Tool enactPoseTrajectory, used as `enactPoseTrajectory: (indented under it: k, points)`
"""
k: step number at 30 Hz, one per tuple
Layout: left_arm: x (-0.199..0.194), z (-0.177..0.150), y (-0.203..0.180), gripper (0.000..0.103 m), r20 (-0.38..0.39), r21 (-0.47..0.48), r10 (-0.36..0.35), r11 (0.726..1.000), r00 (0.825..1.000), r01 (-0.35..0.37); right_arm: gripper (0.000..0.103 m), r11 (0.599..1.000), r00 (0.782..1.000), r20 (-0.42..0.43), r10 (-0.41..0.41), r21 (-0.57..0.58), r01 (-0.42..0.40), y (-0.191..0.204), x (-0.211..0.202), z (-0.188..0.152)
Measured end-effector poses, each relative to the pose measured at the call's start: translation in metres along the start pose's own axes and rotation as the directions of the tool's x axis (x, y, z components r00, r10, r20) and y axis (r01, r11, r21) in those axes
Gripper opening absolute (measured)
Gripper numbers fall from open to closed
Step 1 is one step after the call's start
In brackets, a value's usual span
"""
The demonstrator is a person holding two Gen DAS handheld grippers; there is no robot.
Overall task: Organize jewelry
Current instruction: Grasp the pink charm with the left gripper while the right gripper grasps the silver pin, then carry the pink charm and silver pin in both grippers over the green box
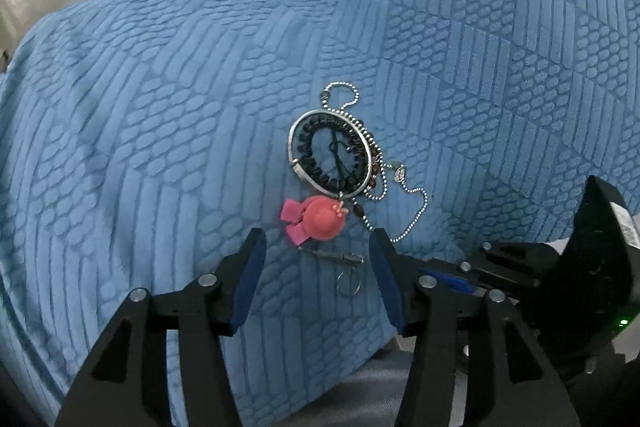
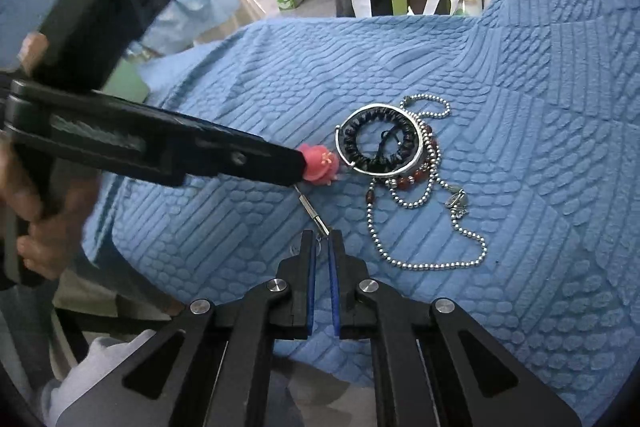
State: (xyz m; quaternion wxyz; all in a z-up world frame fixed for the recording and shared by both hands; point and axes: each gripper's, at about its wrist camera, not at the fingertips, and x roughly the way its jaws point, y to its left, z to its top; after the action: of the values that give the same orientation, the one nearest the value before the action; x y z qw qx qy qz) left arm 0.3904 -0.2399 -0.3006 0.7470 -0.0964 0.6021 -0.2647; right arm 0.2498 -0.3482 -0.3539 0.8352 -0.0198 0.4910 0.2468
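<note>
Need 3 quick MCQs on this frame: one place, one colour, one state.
1. Where does the black bead bracelet lie?
A. inside the silver bangle
B. on top of the hat charm
C. hanging off the blanket's edge

2. What colour is the hat charm?
A. green
B. pink
C. white

3. How does the left gripper stand?
A. shut on the ball chain
B. open, holding nothing
C. shut on the bangle

Key:
1. A, the black bead bracelet sits ringed by the silver bangle.
2. B, the hat charm is pink.
3. B, the left gripper has its fingers spread, with only blanket between them.
</note>
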Motion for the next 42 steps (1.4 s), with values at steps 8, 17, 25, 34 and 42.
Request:
enactPoseTrajectory:
  k: [8,17,25,34,42]
  points:
    - [0.021,0.012,-0.011,0.046,0.003,0.068,0.038,0.997,0.999,-0.038,0.011,0.989,0.999,0.038,-0.036,-0.145,0.042,0.014,-0.007,0.004]
    - [0.012,0.007,0.007,0.037,0.014,0.041,0.028,0.999,0.999,-0.029,0.023,0.984,1.0,0.001,-0.019,-0.179,0.019,0.018,0.009,0.014]
    - [-0.011,-0.01,0.024,0.036,0.014,0.001,0.038,0.999,0.999,-0.038,0.023,0.977,0.999,-0.051,-0.016,-0.212,0.005,0.02,0.032,0.025]
    - [-0.027,-0.025,0.028,0.036,0.023,-0.019,0.05,0.999,0.998,-0.049,0.003,0.981,0.993,-0.115,-0.036,-0.192,0.013,0.025,0.047,0.027]
    - [-0.05,-0.037,0.029,0.036,0.062,-0.037,0.039,0.999,0.997,-0.037,0.003,0.994,0.997,-0.039,-0.066,-0.095,0.062,0.033,0.016,0.034]
